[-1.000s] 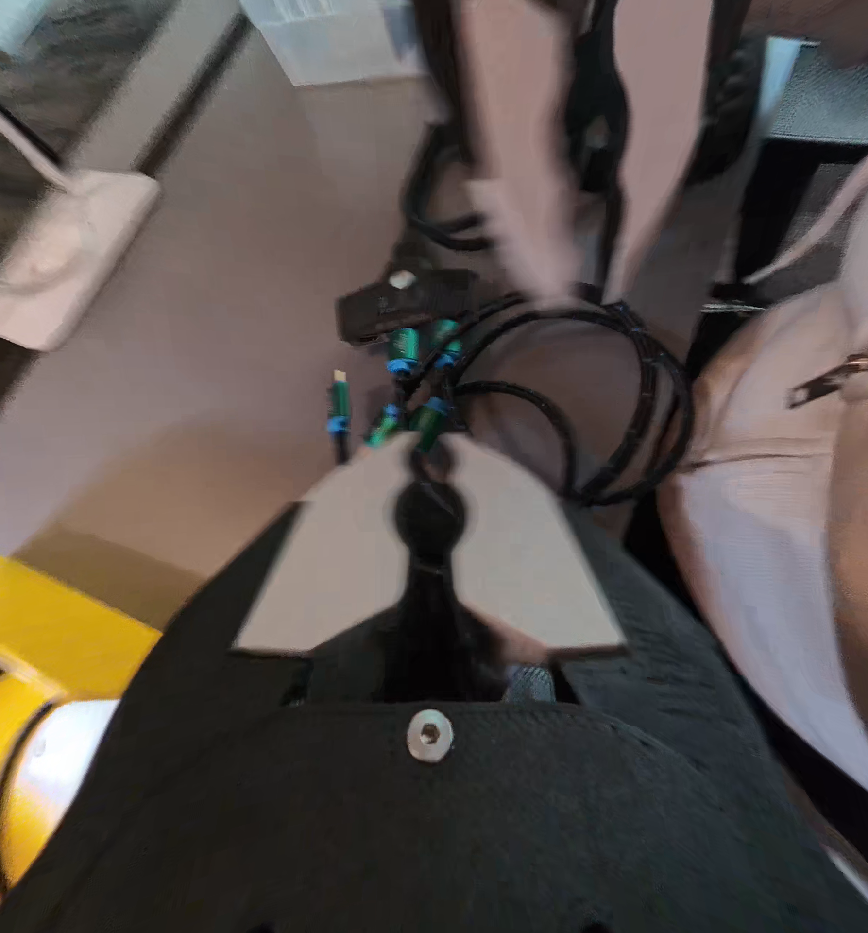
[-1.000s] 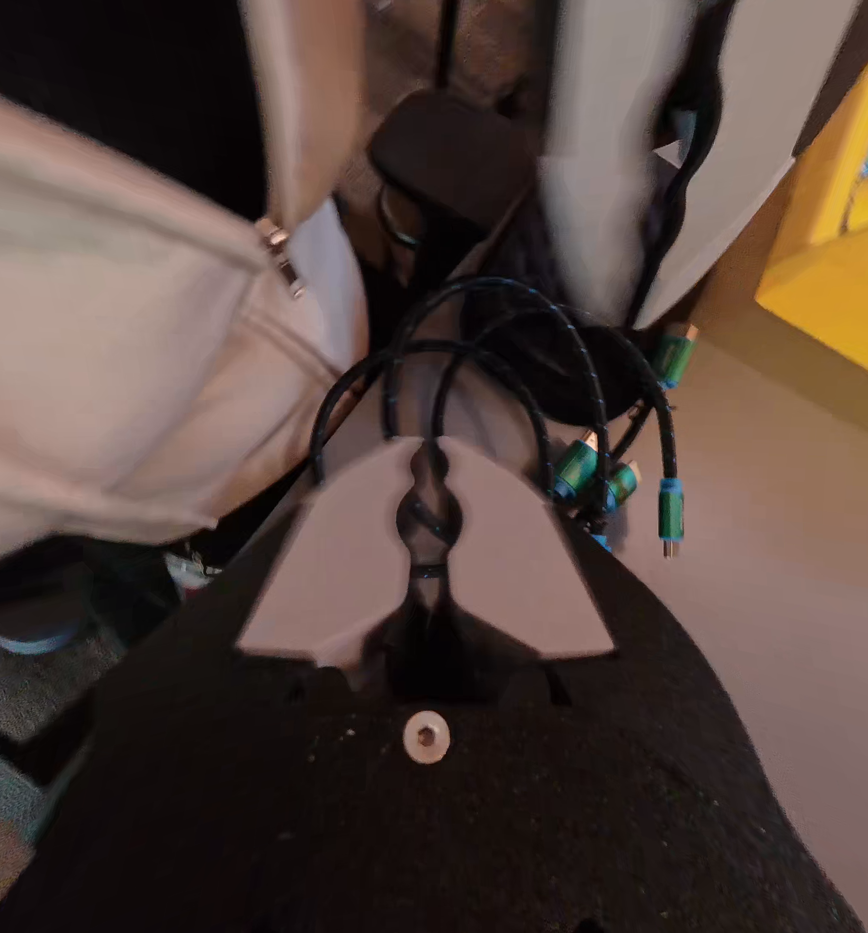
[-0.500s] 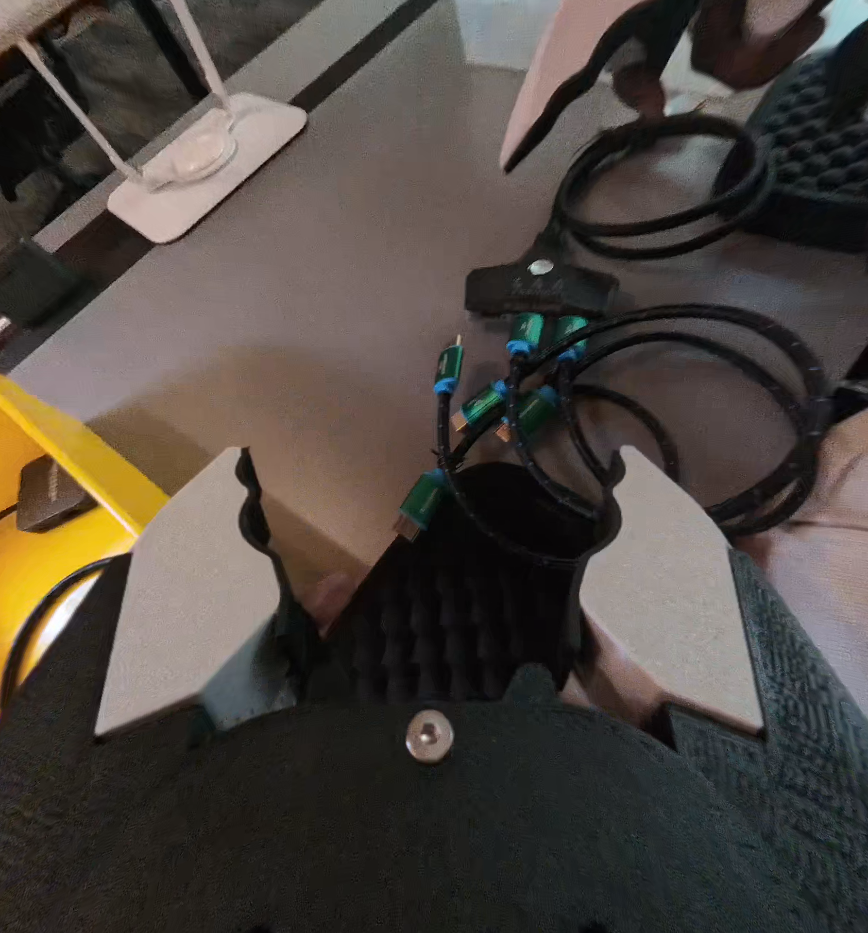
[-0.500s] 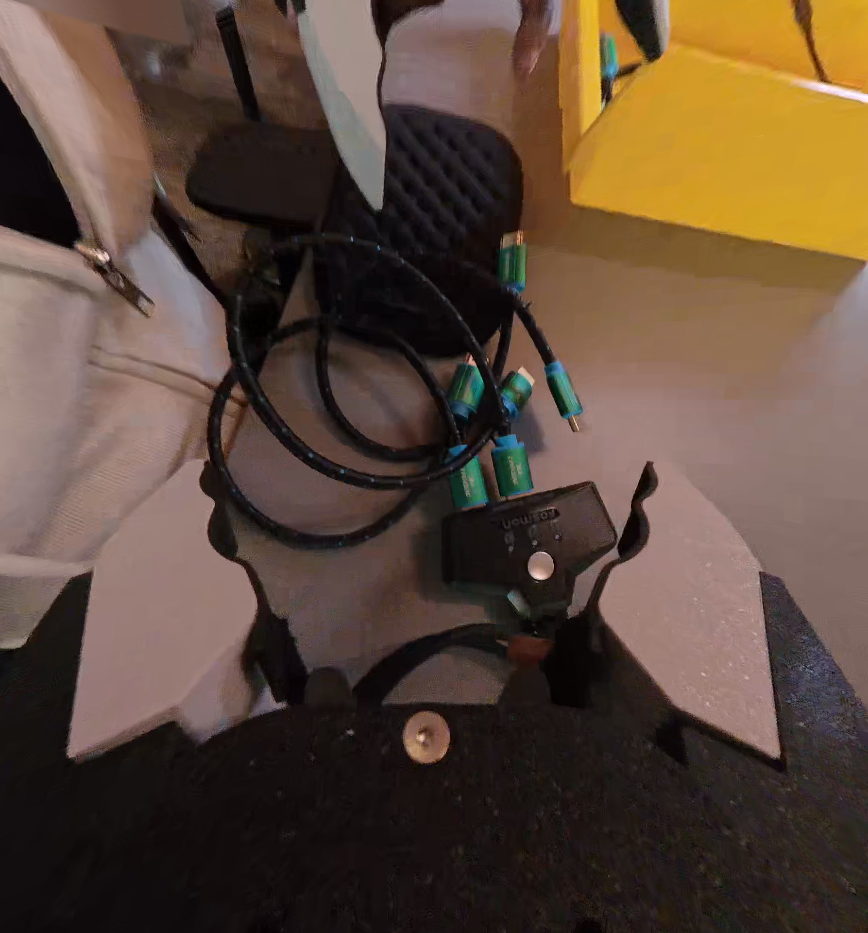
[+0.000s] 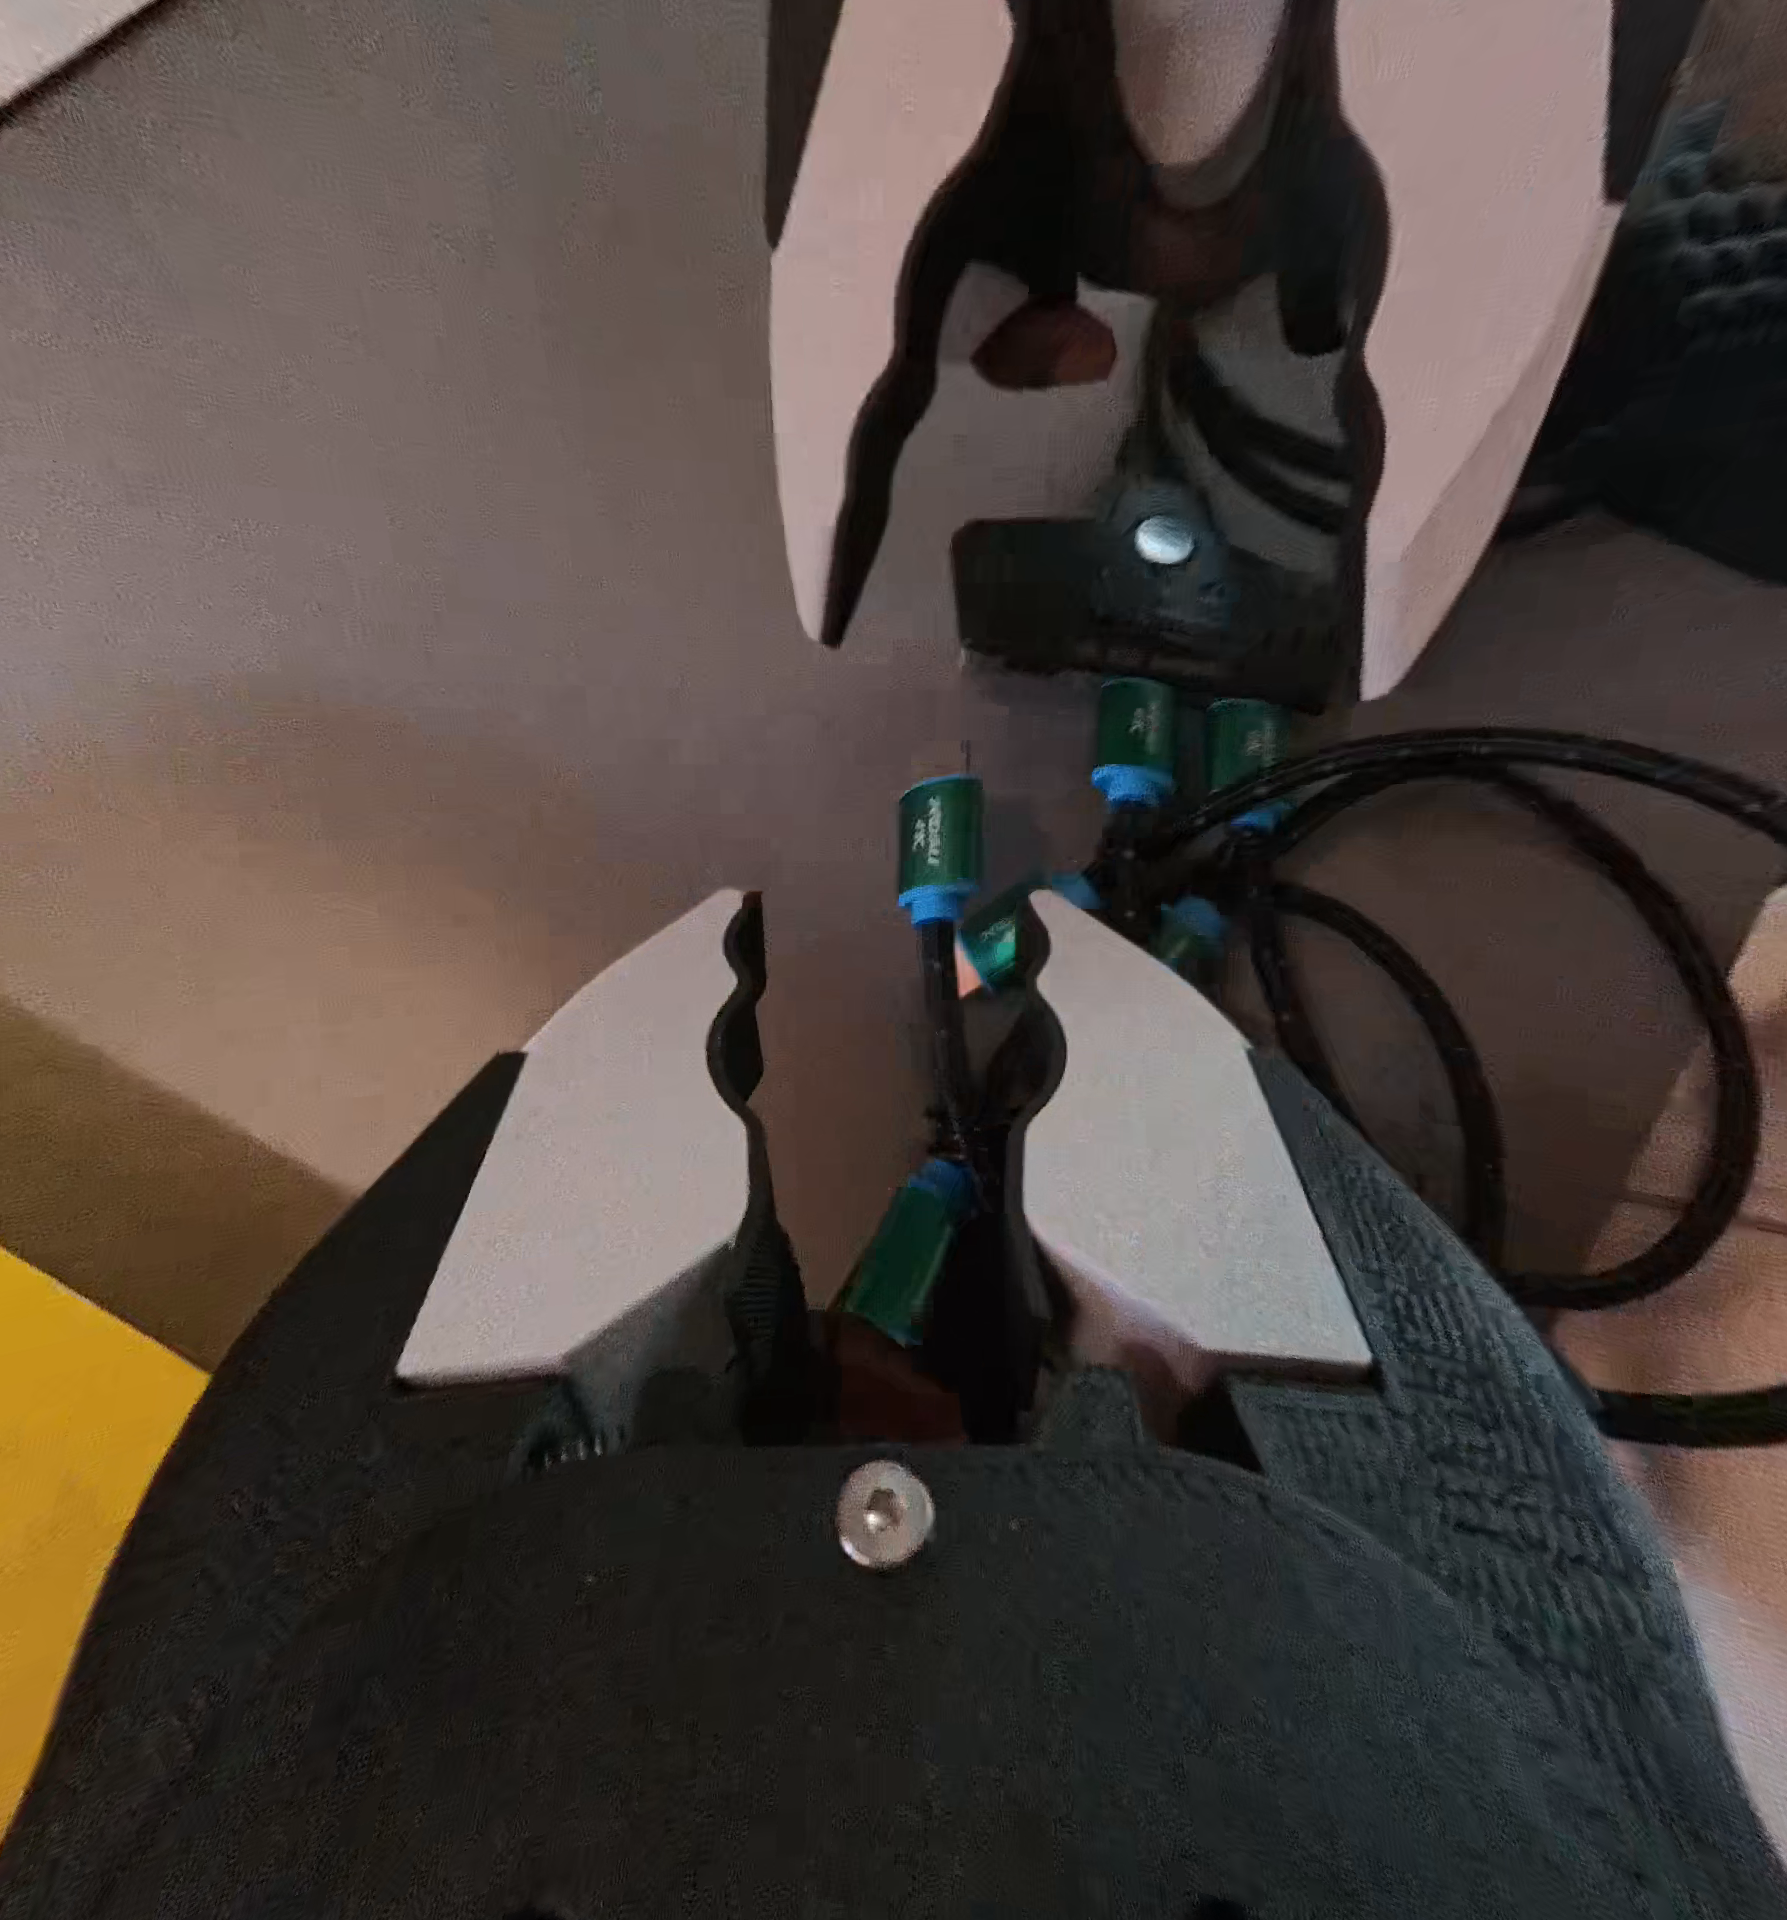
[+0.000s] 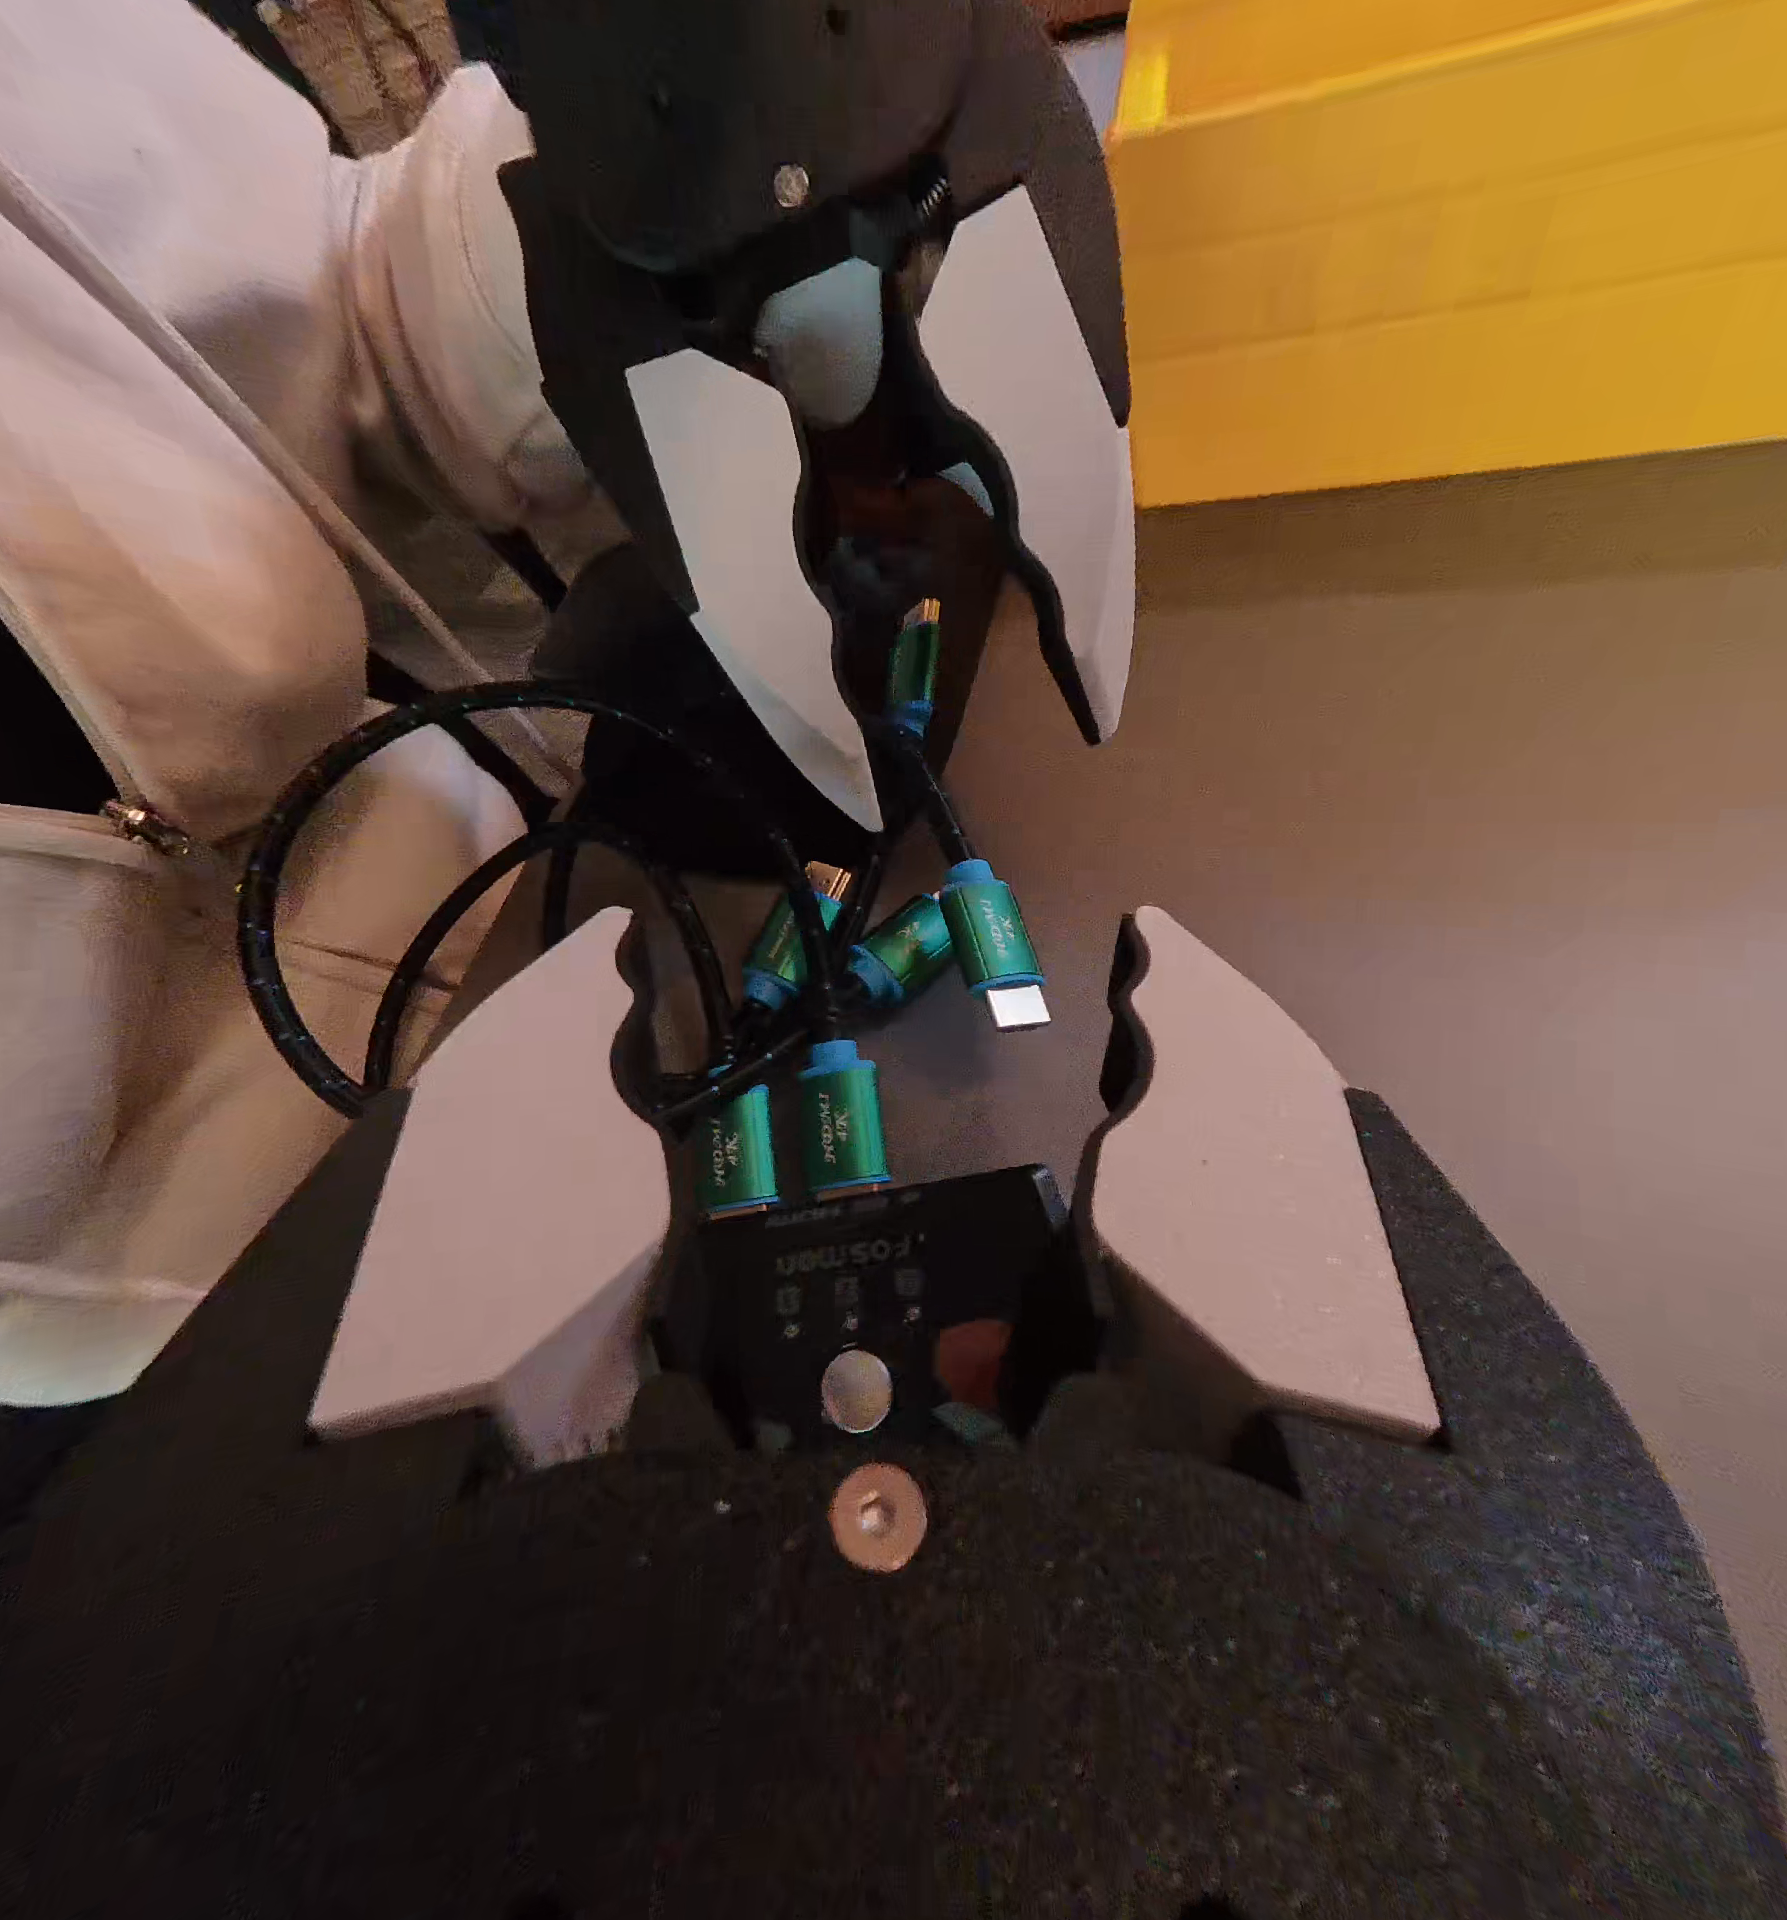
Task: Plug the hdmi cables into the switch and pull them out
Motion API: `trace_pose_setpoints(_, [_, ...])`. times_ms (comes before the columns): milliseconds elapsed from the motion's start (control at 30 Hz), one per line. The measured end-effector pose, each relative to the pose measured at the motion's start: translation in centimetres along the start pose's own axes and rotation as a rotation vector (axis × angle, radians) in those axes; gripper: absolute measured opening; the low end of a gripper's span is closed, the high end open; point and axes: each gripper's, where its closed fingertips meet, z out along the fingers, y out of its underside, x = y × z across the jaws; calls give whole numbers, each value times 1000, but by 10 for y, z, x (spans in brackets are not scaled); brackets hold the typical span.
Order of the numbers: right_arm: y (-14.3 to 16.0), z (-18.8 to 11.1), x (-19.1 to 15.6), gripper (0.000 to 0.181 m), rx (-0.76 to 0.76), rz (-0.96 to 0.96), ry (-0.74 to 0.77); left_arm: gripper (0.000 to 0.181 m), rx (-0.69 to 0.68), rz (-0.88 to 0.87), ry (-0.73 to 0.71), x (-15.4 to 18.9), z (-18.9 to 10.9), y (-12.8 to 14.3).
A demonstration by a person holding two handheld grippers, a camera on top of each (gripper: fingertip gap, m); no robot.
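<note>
**Both hand-held grippers closing in around the switch and cables**

Since half a second ago, you have brought both tools in: your left hand-held gripper has narrowed from wide apart to a moderate gap, and your right hand-held gripper has slid forward so the switch now sits deep between its fingers.

Your right one is spread, straddling the black switch on the grey surface; whether its fingers touch the switch sides you cannot tell. Two green-shelled plugs sit in the switch's ports. A third, loose plug lies just beyond with its metal tip bare, pointing toward the switch but apart from it.

Your left one is partly parted and clamps nothing: a braided cable runs up through the gap, and another green plug lies low between the fingers. Black cable loops curl off to the right. A yellow box stands behind on the surface.
</note>
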Motion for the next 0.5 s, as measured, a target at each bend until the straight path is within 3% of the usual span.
trace_pose_setpoints(133, [12,20,18,67,-114,40,-130,34,-129,12,47,6,13,27])
trace_pose_setpoints(233, [23,31,22,53,-203,72,-209,9,-96,48,76,12,16,25])
trace_pose_setpoints(300, [26,36,19,40,-230,84,-258,8,-65,122,54,12,15,22])
trace_pose_setpoints(333, [27,36,17,25,-237,76,-276,9,-46,176,37,12,14,20])
trace_pose_setpoints(500, [17,31,16,22,-180,-100,-190,9,46,216,8,13,6,10])
